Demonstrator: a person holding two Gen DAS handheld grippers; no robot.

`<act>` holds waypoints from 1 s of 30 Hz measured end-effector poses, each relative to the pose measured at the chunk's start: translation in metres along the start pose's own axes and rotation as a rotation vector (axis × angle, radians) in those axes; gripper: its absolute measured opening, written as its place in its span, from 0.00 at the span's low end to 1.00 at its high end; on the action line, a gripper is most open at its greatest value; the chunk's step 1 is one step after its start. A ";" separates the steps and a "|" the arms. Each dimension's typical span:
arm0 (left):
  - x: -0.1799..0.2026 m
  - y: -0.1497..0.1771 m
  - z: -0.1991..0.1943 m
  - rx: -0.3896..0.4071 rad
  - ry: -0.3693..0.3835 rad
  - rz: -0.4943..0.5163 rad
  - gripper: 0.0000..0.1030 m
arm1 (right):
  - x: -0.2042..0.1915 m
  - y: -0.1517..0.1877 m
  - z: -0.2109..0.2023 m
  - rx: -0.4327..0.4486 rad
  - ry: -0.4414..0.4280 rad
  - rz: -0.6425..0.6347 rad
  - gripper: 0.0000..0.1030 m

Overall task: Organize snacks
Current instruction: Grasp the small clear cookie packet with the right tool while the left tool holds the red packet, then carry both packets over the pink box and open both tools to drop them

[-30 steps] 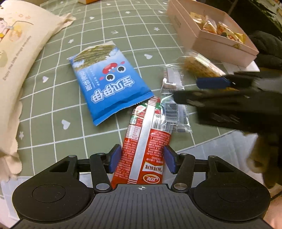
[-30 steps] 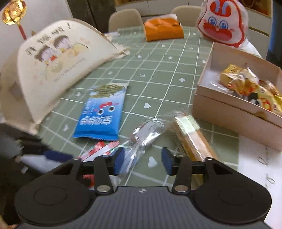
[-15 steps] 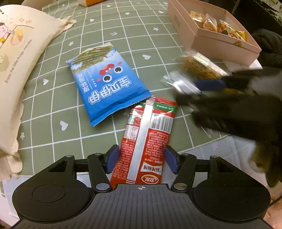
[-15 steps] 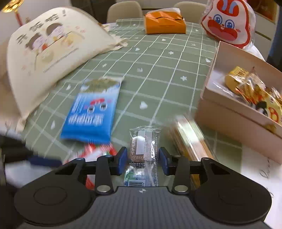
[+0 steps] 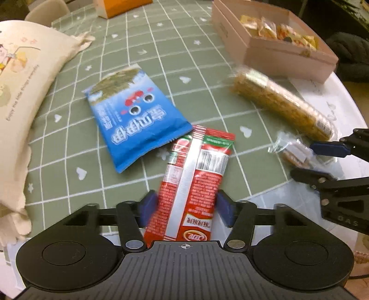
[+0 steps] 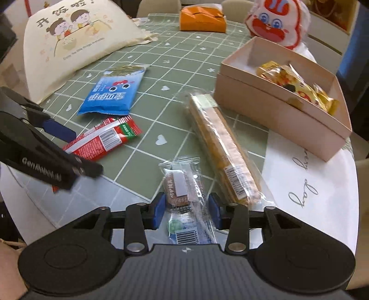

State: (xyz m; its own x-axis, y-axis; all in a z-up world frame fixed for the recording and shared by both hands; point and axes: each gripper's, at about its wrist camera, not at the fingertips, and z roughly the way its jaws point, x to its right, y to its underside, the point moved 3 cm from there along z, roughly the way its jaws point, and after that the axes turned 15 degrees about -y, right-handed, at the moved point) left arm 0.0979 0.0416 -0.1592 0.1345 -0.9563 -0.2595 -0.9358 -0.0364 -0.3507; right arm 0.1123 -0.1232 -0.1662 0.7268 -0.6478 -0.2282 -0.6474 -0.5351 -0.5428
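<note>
My left gripper (image 5: 187, 208) is shut on a red snack packet (image 5: 194, 182), its far end over the green checked tablecloth; the packet also shows in the right wrist view (image 6: 102, 139). My right gripper (image 6: 187, 211) is shut on a small clear-wrapped cake packet (image 6: 183, 184), held above the table edge; it shows at the right of the left wrist view (image 5: 293, 151). A blue seaweed snack bag (image 5: 136, 113) and a long golden cracker pack (image 5: 281, 106) lie on the cloth. A pink open box (image 6: 283, 108) holds several snacks.
A cream cartoon cloth bag (image 6: 78, 43) lies at the left. An orange box (image 6: 203, 19) and a red-and-white rabbit bag (image 6: 276, 23) stand at the far side. A white lettered mat (image 6: 306, 184) lies by the box. Chairs stand beyond the table.
My right gripper closed on the clear cake packet, lifted it off the red packet and drew it right and back. My left gripper stays on the red packet, raised slightly.
</note>
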 end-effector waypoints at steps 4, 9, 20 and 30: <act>-0.004 -0.002 0.001 0.002 0.019 -0.013 0.60 | 0.002 -0.005 0.006 0.030 0.009 0.018 0.58; 0.004 -0.003 0.002 -0.001 0.013 0.019 0.71 | -0.002 -0.008 0.012 0.056 0.015 0.003 0.61; 0.018 -0.006 -0.019 0.032 0.101 -0.001 0.52 | -0.002 -0.001 -0.011 0.055 -0.005 0.023 0.36; 0.036 -0.108 -0.155 0.436 0.287 0.026 0.51 | 0.030 -0.051 -0.146 0.313 0.102 0.010 0.36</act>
State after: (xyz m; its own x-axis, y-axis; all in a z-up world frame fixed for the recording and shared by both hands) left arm 0.1529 -0.0335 0.0084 -0.0385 -0.9985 -0.0377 -0.7069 0.0539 -0.7053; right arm 0.1340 -0.1943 -0.0277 0.6837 -0.7118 -0.1611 -0.5407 -0.3457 -0.7669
